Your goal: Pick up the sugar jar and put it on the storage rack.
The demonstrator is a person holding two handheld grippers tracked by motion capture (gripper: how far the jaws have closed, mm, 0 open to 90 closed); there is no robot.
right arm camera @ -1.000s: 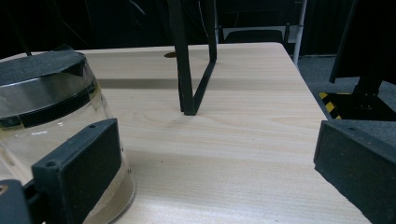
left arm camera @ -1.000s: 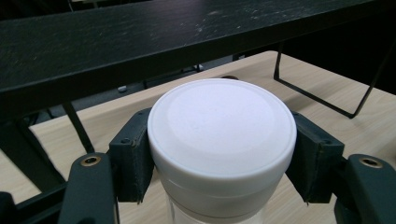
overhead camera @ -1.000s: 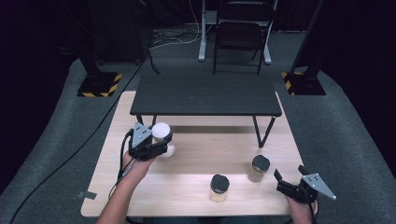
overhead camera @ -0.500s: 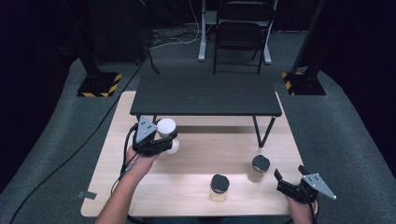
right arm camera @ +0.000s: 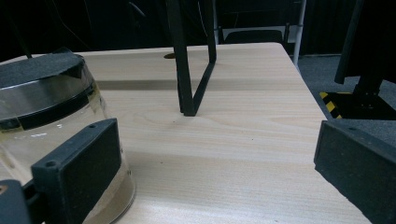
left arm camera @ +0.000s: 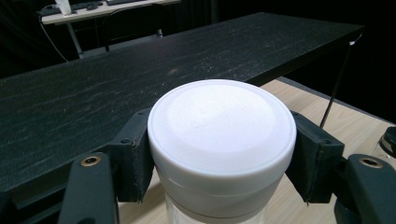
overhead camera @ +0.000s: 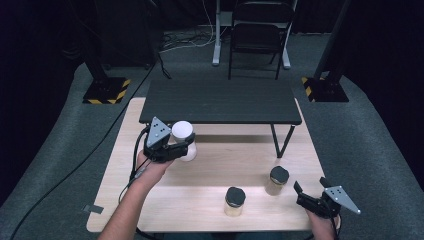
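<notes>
Left gripper (overhead camera: pixel 184 146) has its jaws clamped tight on the white-lidded jar (overhead camera: pixel 183 134), near the black shelf (overhead camera: pixel 220 102). Right gripper (overhead camera: pixel 307 194) sits wide open, holding nothing, beside a black-lidded jar (overhead camera: pixel 278 180).

On your light wooden table (overhead camera: pixel 165 185), a low black shelf (overhead camera: pixel 220 102) spans the far edge, and two dark-lidded jars (overhead camera: pixel 235 201) stand near the near-right corner.

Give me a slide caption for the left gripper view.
Left gripper clamps a white-lidded jar before the black shelf.
</notes>
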